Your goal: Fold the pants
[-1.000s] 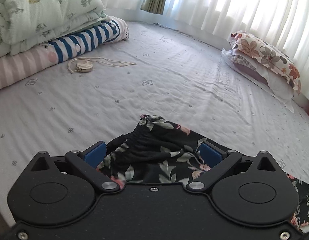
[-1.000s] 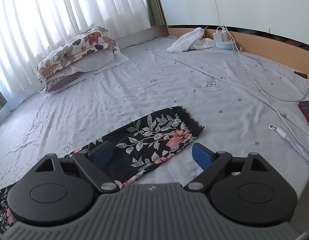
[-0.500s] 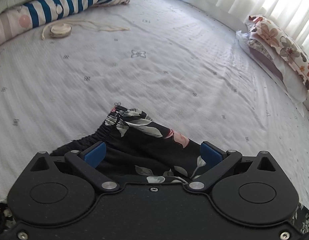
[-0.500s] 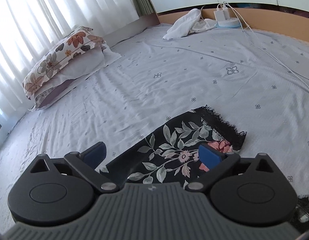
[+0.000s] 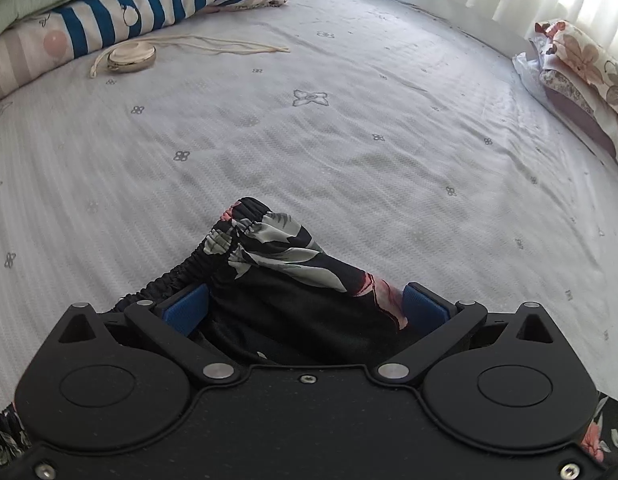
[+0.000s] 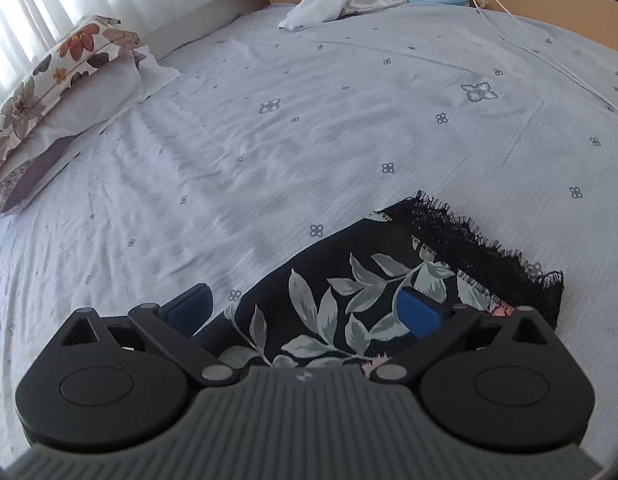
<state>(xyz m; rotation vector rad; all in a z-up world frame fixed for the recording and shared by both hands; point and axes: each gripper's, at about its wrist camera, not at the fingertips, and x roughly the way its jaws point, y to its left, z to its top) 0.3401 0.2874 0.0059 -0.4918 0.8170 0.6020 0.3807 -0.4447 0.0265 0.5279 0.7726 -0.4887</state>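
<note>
Straddling the pants low in both frames, left gripper spreads over the bunched waistband, right gripper gapes wide above the lace hem, both unclamped, seemingly lining up grasps on the bed.

I see the pants as black fabric printed with grey-white leaves and pink flowers, lying on the pale patterned bed sheet. From the left wrist view, the gathered elastic waistband bunches up in a rumpled peak. From the right wrist view, a leg end lies flat, edged with black lace trim.
</note>
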